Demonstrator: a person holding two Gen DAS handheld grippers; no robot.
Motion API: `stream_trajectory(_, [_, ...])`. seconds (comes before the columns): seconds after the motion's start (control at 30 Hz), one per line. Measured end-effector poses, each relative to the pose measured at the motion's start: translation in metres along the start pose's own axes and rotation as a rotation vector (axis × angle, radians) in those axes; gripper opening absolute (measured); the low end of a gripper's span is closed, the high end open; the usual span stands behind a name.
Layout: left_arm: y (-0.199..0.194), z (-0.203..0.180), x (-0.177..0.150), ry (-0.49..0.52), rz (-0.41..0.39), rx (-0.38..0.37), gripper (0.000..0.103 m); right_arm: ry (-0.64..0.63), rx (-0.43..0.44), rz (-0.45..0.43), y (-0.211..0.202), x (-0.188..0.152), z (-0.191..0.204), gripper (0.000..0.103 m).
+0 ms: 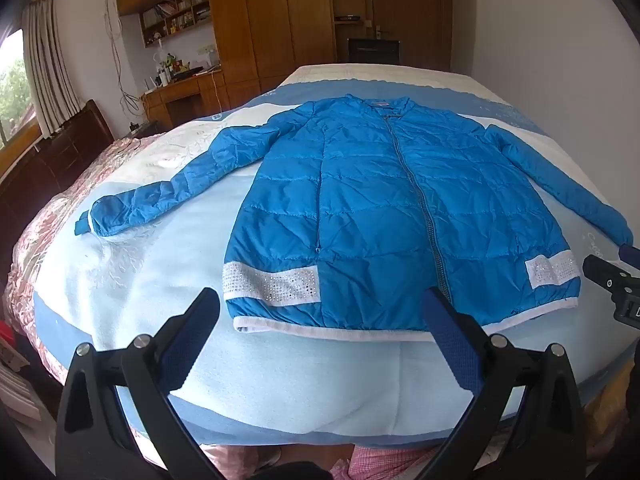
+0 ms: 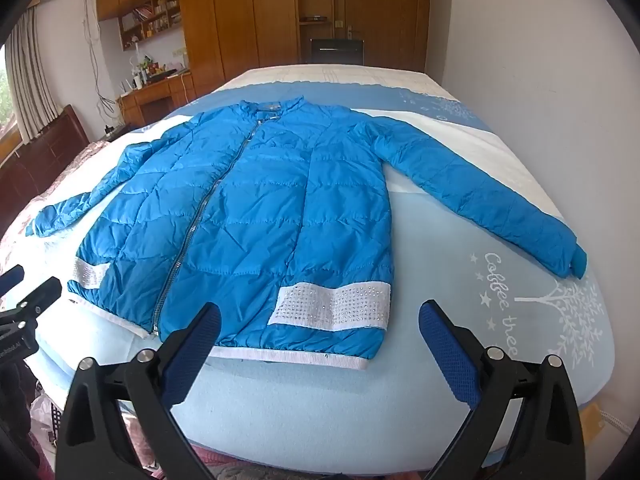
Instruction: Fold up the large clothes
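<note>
Grippers: left (image 1: 320, 320), right (image 2: 320, 332) level, spread, above jacket (image 1: 384, 208) hem.

Left tool (image 1: 320, 312) held level, jaws spread wide, gripping nothing. Right tool (image 2: 320, 326) alongside, likewise agape and empty.

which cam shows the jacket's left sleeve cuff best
The left wrist view: the sleeve lies fully stretched across the bed, with its cuff clear at the end. In the right wrist view the same sleeve is foreshortened at the frame's left, its cuff barely distinguishable.
</note>
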State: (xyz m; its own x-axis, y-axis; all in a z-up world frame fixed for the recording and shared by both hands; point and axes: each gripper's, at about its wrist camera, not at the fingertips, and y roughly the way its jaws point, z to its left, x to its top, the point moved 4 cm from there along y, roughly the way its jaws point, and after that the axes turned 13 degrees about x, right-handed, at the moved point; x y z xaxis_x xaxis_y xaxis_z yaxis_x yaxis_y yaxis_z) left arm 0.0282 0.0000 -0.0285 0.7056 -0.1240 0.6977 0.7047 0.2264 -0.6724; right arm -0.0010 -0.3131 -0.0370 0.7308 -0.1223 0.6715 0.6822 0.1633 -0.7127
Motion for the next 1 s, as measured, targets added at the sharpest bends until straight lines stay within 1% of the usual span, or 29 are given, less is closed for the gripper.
stream_trajectory(1.0, [-0.0015, 0.0035, -0.0004, -0.006, -0.001, 0.006, 0.1, 0.002, 0.003, -0.001, -0.0019, -0.0005, 0.0019, 0.099])
